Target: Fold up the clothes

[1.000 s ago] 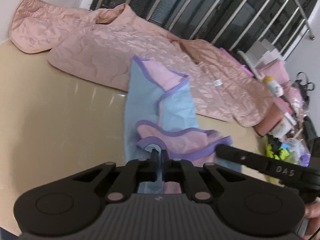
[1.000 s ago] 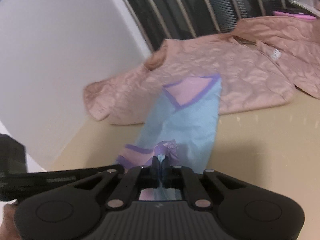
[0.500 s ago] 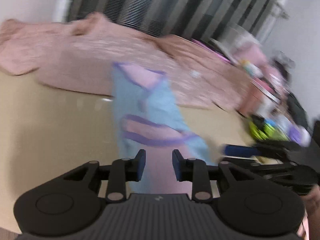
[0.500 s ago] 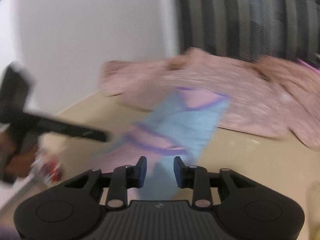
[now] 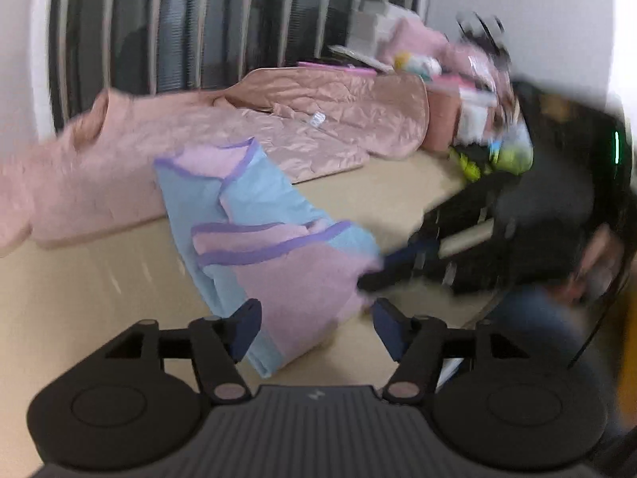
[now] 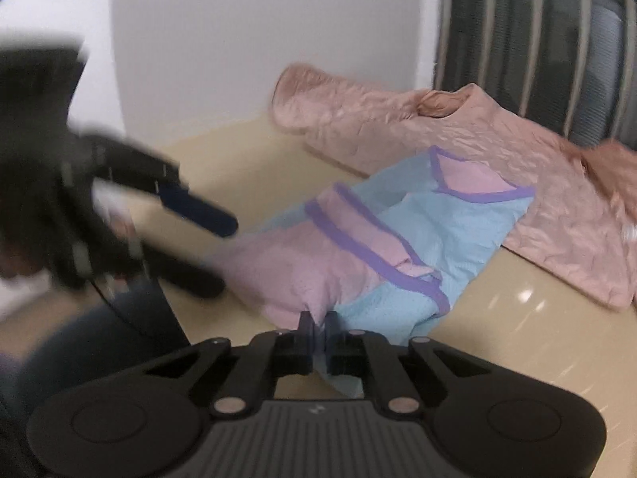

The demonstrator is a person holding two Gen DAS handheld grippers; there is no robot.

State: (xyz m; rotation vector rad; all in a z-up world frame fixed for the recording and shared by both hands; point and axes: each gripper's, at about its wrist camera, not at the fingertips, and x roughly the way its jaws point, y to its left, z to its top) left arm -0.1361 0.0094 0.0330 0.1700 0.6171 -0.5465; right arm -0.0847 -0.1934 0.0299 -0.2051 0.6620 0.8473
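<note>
The garment (image 6: 398, 247) stretches lengthwise away from both tongs; right tongs (image 6: 317, 324) pinch its near hem, left tongs (image 5: 314, 330) are opening, straddling the other corner.

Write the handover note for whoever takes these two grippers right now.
Left gripper: jaws opening, its pads off the cloth, the near end of the light blue and pink garment with purple trim lying between them.
Right gripper: shut on the garment's near pink edge.
Garment lies partly folded on the beige table, far end against the quilted pink jacket spread at the back.
Done: long sides look folded in, so it lies as a strip.
Left: probably fold the strip end to end, set it aside, then the jacket.
</note>
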